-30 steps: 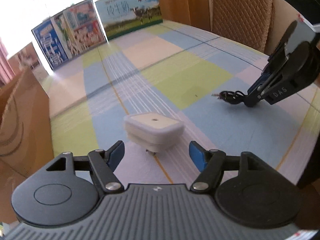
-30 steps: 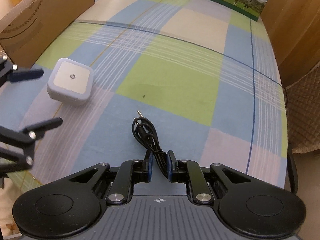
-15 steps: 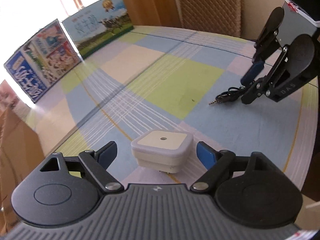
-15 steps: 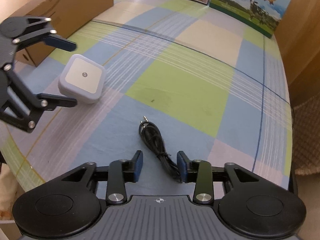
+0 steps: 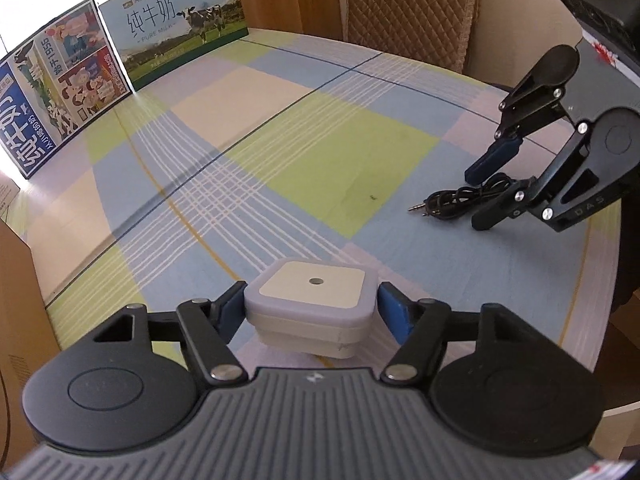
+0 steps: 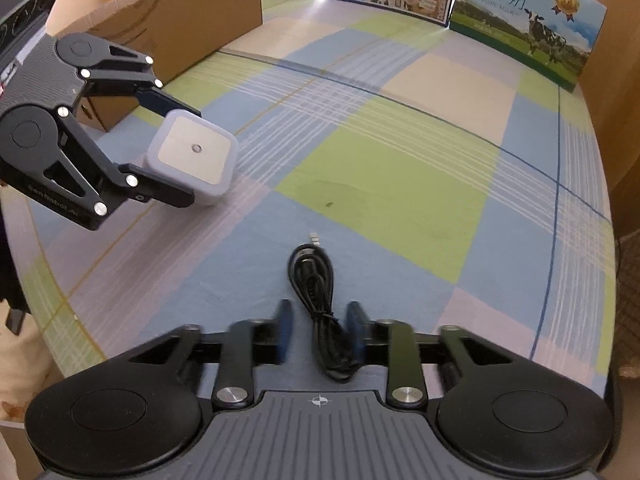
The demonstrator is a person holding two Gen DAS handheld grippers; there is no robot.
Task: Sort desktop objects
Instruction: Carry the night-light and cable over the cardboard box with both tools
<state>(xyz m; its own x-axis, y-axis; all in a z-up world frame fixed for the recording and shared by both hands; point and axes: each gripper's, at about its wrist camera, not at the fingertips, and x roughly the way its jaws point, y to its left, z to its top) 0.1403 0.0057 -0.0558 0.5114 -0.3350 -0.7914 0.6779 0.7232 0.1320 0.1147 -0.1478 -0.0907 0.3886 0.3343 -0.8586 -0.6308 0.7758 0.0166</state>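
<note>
left tongs (image 5: 310,314) just closed onto white cube (image 5: 312,304); right tongs (image 6: 318,330) part open, closing, straddling black cable (image 6: 316,304) on table (image 6: 400,184).

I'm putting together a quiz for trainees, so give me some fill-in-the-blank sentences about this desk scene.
The coiled cable is ___. It lies on a ___ square of the tablecloth. The milk box pictures a ___. The brown box is made of ___.
Missing words: black; blue; cow; cardboard.

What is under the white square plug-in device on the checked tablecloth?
Under the white square plug-in device only the checked tablecloth shows. Its underside is hidden by its own body, so I cannot tell what is there.
</note>
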